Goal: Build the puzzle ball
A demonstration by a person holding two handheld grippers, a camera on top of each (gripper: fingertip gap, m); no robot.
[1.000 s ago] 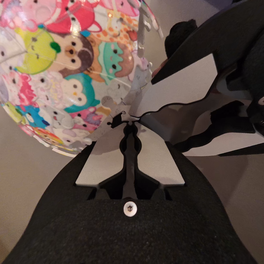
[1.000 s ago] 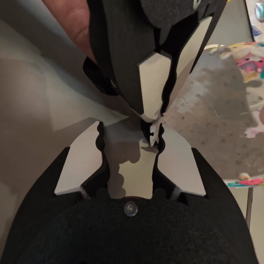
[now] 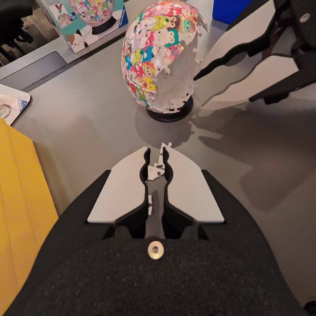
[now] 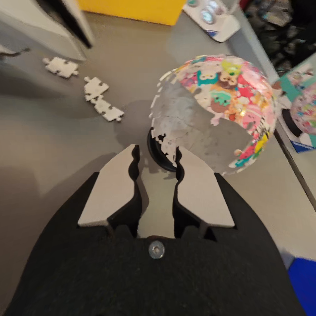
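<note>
The puzzle ball [image 3: 153, 56] stands on a black ring stand [image 3: 169, 114] on the grey table. It is part built: colourful on one side, with a large open gap that shows its white inside [image 4: 184, 119]. My left gripper [image 3: 156, 150] is a little open and empty, drawn back in front of the ball. White face-down puzzle pieces [image 3: 154, 171] lie on the table below its gap. They also show in the right wrist view [image 4: 95, 89]. My right gripper [image 4: 157, 150] is open and empty, close to the stand [image 4: 157, 153]. It shows at the ball's right in the left wrist view [image 3: 199, 92].
A yellow box [image 3: 17, 196] is at the left. The puzzle's carton [image 3: 90, 22] stands behind the ball. A white tray [image 3: 12, 102] is at the far left and a blue object [image 3: 229, 10] at the back. The table edge [image 4: 294, 162] runs near the ball. Some 11 centimeters of space lies between my two pairs of fingers.
Both grippers have pulled back from the ball's open edge. The left gripper, shut at that edge before, has opened a little. The ball now stands alone on its stand.
</note>
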